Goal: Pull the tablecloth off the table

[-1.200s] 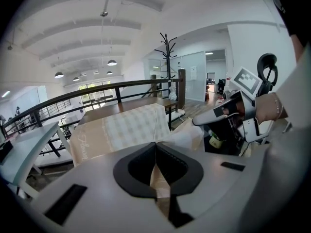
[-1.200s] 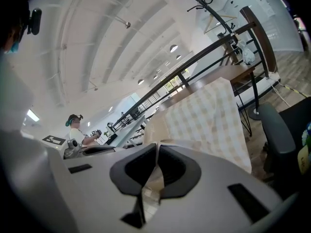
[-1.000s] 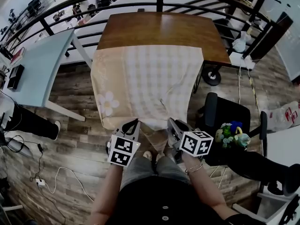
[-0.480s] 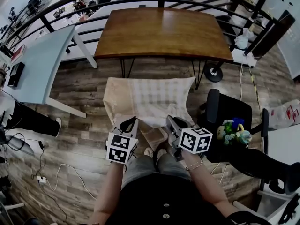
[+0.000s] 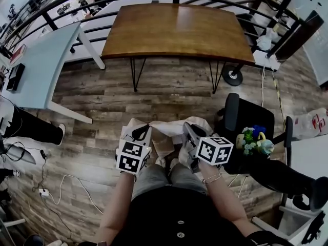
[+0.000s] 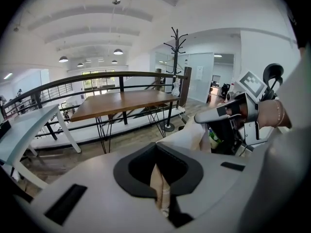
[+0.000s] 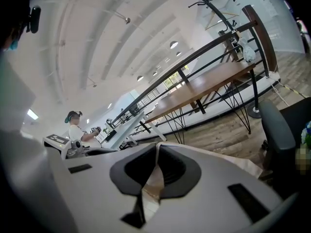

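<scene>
**Two grippers are holding the tablecloth clear of the table**

In the head view, the left gripper (image 5: 145, 130) and the right gripper (image 5: 187, 130) are sitting side by side just above the person's knees. The tablecloth (image 5: 166, 133) is bunching in a pale heap between them. The wooden table (image 5: 174, 29) is standing bare, well apart from the cloth, with plank floor (image 5: 169, 94) showing between them. A pale blue table (image 5: 43, 68) is standing to the left and a black chair (image 5: 245, 123) to the right.

In the left gripper view, the jaws are pressing together on a beige fold of the tablecloth (image 6: 160, 191). More cloth is draping across toward the right gripper (image 6: 214, 115). The wooden table (image 6: 121, 101) is standing beyond, in front of a railing (image 6: 97, 75) and a coat stand (image 6: 177, 47).

In the right gripper view, the jaws are likewise pinching a fold of the tablecloth (image 7: 151, 184), and its edge is trailing off to the right. A person (image 7: 75, 127) is sitting far off at the left.
</scene>
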Demonstrator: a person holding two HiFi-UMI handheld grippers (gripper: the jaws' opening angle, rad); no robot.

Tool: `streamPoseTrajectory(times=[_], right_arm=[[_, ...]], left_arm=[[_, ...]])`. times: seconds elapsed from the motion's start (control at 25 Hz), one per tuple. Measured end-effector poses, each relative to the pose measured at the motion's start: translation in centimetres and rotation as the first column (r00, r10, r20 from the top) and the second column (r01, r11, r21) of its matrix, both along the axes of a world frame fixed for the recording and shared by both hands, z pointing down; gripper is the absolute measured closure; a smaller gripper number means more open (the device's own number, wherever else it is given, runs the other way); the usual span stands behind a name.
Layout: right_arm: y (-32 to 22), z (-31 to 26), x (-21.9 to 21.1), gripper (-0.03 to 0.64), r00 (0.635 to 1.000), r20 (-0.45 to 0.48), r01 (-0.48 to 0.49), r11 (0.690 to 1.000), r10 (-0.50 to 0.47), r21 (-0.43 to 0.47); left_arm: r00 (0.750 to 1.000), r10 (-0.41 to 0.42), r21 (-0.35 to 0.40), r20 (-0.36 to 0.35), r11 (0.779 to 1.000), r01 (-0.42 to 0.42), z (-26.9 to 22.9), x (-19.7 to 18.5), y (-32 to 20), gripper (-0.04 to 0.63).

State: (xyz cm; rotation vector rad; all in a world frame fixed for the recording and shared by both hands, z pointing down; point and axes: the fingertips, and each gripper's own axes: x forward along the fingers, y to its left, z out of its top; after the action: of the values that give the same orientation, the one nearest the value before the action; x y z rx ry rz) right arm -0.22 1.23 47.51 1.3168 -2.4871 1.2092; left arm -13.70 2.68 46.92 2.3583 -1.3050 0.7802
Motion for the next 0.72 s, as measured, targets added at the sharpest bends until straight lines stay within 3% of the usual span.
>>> streamPoseTrajectory(times=[0.72], right_arm=[[0.57, 0.09, -0.41, 0.583, 1.0, -0.016, -0.012, 1.0, 0.012, 0.002]], left_arm=[[1.0, 0.001, -0.004, -0.029, 1.0, -0.001, -0.32, -0.38, 0.04, 0.58]])
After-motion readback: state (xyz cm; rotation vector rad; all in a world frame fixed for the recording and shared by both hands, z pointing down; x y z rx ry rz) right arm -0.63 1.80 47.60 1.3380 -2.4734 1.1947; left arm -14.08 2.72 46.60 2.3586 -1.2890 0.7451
